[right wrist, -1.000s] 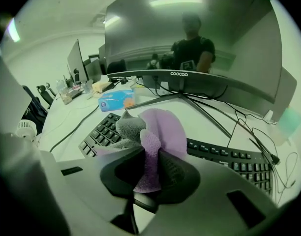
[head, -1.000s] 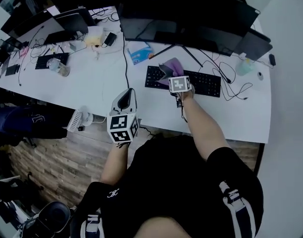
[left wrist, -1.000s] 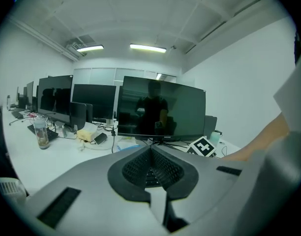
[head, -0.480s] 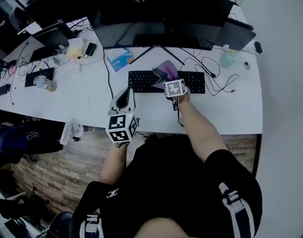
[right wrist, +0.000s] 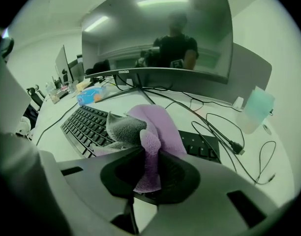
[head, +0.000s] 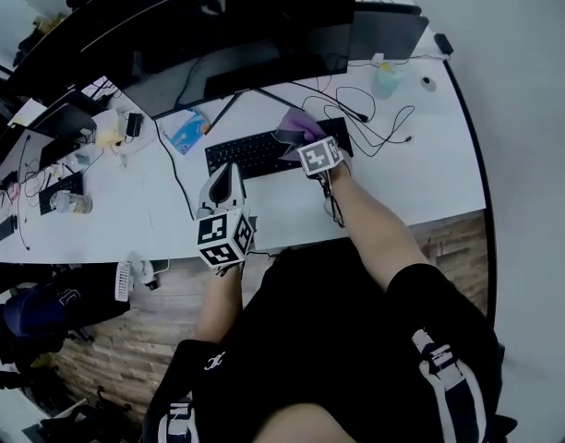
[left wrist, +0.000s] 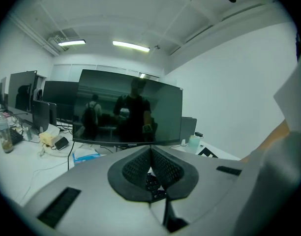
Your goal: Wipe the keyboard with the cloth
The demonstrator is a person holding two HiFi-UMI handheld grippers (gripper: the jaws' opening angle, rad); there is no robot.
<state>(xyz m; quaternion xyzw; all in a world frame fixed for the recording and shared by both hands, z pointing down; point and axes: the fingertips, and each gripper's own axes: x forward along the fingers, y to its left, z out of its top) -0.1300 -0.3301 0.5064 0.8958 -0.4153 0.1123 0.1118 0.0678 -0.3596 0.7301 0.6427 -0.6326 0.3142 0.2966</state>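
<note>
A black keyboard (head: 250, 155) lies on the white desk (head: 421, 178) below a big monitor. My right gripper (head: 303, 142) is shut on a purple and grey cloth (head: 296, 125), held over the keyboard's right half. In the right gripper view the cloth (right wrist: 151, 132) bunches up out of the jaws of the right gripper (right wrist: 148, 168), with the keyboard (right wrist: 86, 124) running off to the left. My left gripper (head: 227, 175) hovers near the desk's front edge, left of the keyboard. In its own view the left gripper (left wrist: 151, 170) is shut on nothing.
A wide dark monitor (head: 227, 35) stands behind the keyboard on a splayed stand. Loose cables (head: 379, 123) trail to the right, near a pale bottle (head: 386, 79). A blue packet (head: 186, 135) lies to the left, with more clutter and another keyboard (head: 59, 187) farther left.
My right gripper has carried the cloth rightward along the keyboard, from its left part to its right half. The head view has swung. The left gripper stays shut by the desk edge.
</note>
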